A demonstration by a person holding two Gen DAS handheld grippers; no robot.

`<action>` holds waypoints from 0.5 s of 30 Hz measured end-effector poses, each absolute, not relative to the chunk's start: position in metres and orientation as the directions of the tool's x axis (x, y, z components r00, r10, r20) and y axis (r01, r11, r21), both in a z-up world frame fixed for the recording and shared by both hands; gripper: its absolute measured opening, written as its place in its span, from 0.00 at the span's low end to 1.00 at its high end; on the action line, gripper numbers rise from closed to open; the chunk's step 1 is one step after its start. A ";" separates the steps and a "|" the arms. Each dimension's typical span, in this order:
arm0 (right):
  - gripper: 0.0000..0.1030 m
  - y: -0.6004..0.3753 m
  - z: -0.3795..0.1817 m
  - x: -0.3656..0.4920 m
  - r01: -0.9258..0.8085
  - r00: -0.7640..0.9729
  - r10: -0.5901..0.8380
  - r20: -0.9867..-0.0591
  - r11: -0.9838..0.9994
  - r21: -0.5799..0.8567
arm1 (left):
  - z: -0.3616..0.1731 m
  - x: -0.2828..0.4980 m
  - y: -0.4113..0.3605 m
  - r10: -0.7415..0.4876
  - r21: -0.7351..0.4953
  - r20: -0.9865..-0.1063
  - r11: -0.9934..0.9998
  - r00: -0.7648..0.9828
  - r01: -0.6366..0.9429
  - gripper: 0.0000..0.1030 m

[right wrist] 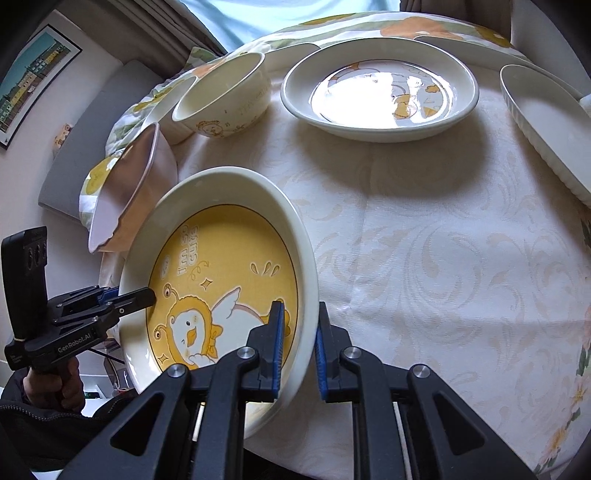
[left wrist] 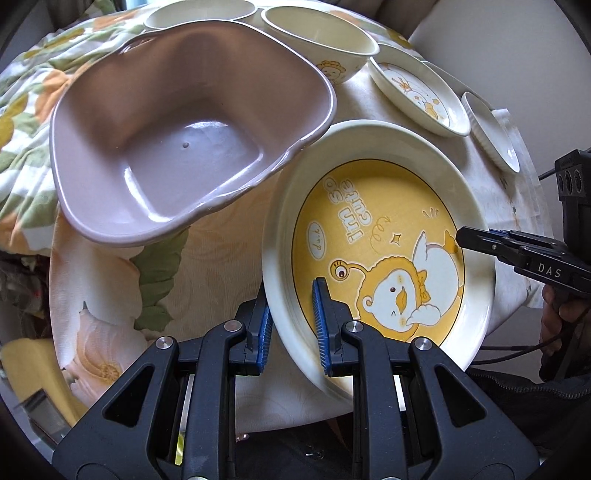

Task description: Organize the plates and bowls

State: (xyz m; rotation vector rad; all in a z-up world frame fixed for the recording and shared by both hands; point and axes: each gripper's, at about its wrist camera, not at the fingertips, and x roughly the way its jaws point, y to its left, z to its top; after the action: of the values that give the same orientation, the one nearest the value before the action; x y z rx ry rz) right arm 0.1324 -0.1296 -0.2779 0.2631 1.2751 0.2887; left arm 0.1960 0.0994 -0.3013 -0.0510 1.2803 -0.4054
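Note:
A cream plate with a yellow cartoon chick centre [left wrist: 369, 229] [right wrist: 221, 266] is held at the near edge of the table, tilted. My left gripper [left wrist: 291, 310] [right wrist: 140, 295] is shut on its left rim, one blue pad inside and one outside. On the opposite rim my right gripper [right wrist: 299, 332] [left wrist: 476, 236] is shut in the same way. A mauve wavy-rimmed bowl [left wrist: 177, 147] [right wrist: 125, 192] sits just behind the plate on the left, its rim overlapping the plate's far edge in the left wrist view.
Further back on the floral tablecloth [right wrist: 424, 240] stand a cream bowl with a chick print [left wrist: 317, 37] [right wrist: 221, 99], a shallow cartoon plate [left wrist: 417, 96] [right wrist: 380, 88] and a ribbed white dish [left wrist: 491, 133] [right wrist: 546, 129]. Another cream bowl [left wrist: 199, 13] is at the far edge.

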 end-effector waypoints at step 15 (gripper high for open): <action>0.23 -0.116 -0.280 0.139 -0.042 0.248 0.324 -0.913 0.945 0.324 | -0.301 0.201 0.086 -0.276 -0.220 -0.939 0.941 0.207 0.258 0.26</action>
State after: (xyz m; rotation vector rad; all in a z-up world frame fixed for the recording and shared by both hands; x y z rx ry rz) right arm 0.1391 -0.1160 -0.2801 0.2533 1.2999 0.2526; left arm 0.2011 0.0859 -0.3014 -0.0158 1.3108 -0.3724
